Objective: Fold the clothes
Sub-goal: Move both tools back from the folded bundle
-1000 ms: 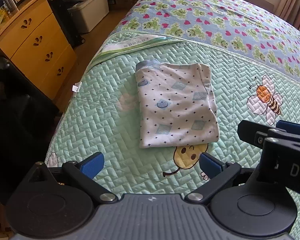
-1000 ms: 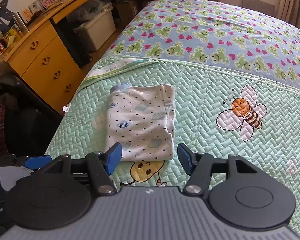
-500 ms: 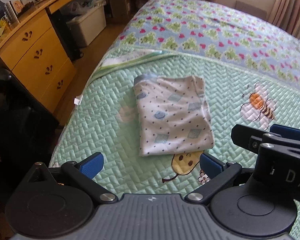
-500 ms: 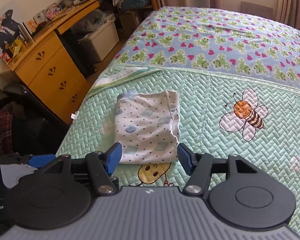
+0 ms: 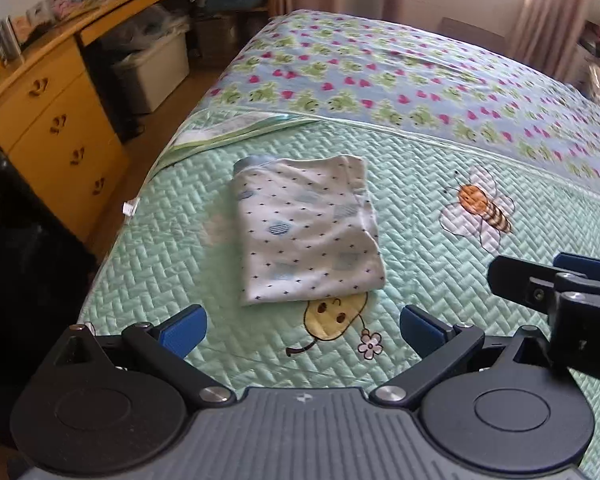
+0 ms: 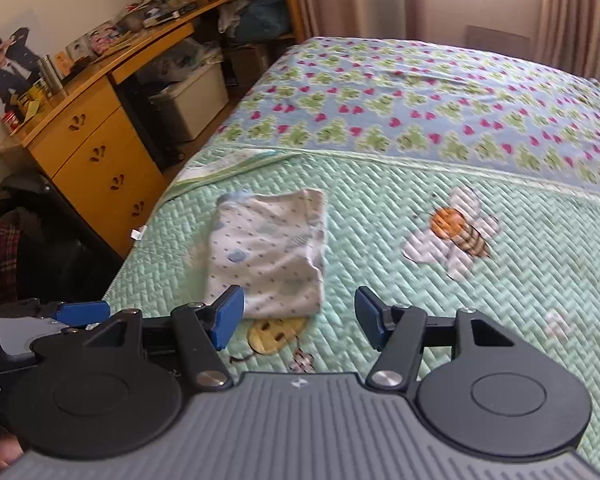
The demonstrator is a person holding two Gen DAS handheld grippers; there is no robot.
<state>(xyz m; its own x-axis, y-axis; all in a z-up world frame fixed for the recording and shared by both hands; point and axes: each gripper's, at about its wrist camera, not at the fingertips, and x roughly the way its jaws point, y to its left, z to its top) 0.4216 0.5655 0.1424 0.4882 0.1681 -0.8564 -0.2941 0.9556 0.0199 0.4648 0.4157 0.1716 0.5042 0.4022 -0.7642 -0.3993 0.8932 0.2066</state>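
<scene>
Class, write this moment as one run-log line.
garment: folded, flat on quilt | left gripper: open, empty | right gripper: open, empty | contact: none

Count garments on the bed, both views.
1. A folded white dotted garment lies flat on the green quilt, left of the embroidered bee, ahead of both open hand-held grippers. Bed parts outside the frames could hold more.
</scene>
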